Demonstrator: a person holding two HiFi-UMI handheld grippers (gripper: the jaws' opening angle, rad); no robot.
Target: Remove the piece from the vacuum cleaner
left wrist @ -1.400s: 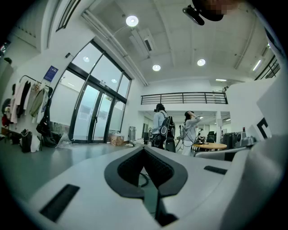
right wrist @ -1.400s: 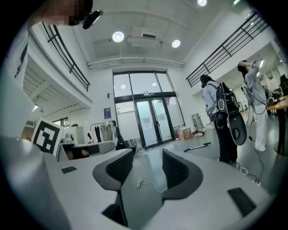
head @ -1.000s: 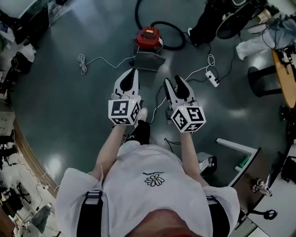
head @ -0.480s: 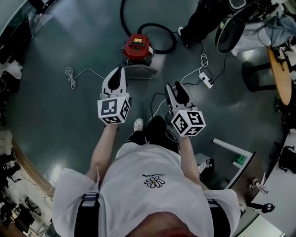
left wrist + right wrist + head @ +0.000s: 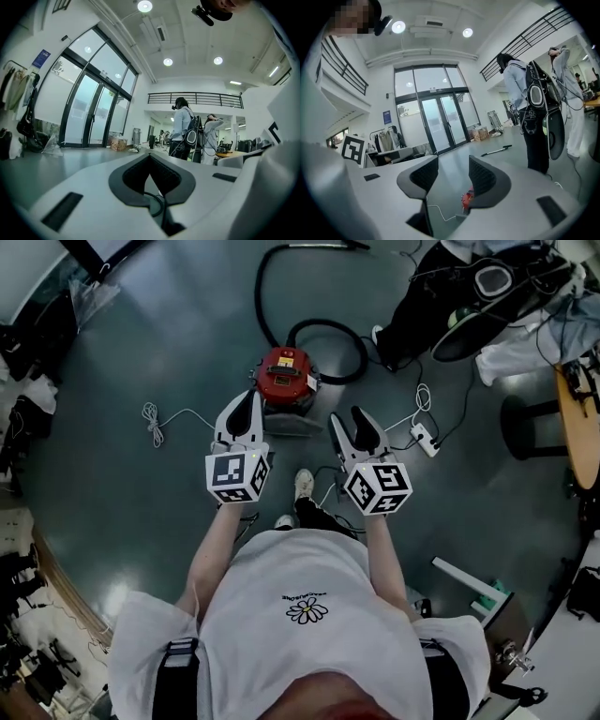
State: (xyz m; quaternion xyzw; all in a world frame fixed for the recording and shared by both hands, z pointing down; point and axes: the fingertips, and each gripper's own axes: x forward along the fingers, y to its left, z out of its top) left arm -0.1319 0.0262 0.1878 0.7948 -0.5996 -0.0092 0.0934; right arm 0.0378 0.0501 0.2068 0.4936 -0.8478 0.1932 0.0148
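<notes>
Red vacuum cleaner (image 5: 288, 371) sits just beyond the closed left tongs (image 5: 246, 404) and parted, empty right tongs (image 5: 349, 421), apparently poised to reach it.

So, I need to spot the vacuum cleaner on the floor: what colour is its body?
The vacuum cleaner is red; the head view shows it best.
</notes>
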